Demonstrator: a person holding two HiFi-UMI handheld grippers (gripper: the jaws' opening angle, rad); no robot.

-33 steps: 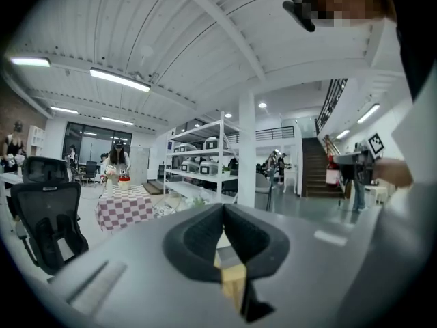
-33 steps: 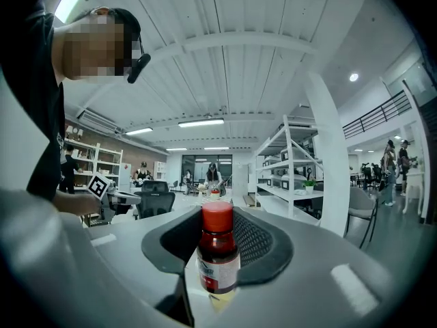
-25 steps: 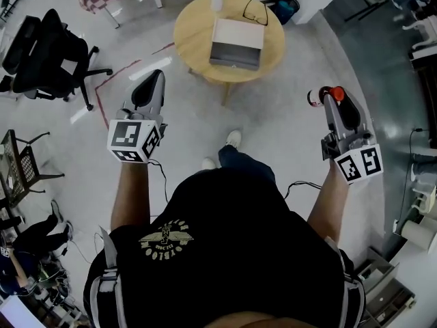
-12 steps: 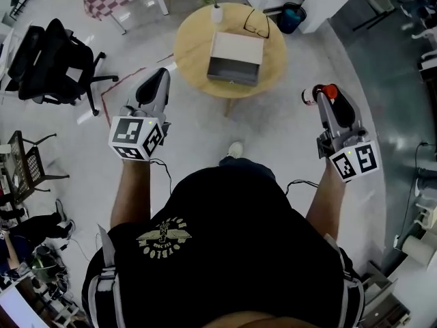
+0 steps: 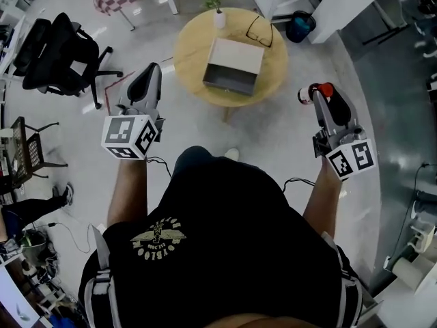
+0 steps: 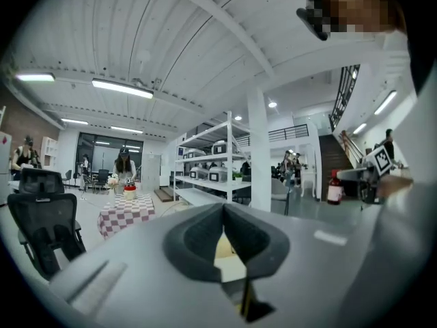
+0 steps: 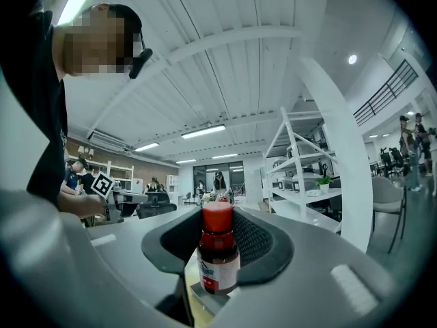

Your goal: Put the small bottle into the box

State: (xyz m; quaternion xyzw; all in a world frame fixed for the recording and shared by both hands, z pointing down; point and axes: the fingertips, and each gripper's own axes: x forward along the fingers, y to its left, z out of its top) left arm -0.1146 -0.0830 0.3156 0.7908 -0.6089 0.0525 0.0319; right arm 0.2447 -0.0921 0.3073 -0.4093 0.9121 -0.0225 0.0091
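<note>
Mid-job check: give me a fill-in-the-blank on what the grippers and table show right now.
The small bottle, with its ___ cap, is clamped in the right gripper.
The left gripper has its jaws together with ___ between them.
The open box sits on a ___ wooden table.
Next to the box lies a pair of ___.
Missing words: red; nothing; round; glasses.

Round wooden table (image 5: pixel 190 59) bearing an open box (image 5: pixel 232 67), eyeglasses (image 5: pixel 261 30) and a flower vase (image 5: pixel 219 19).
</note>
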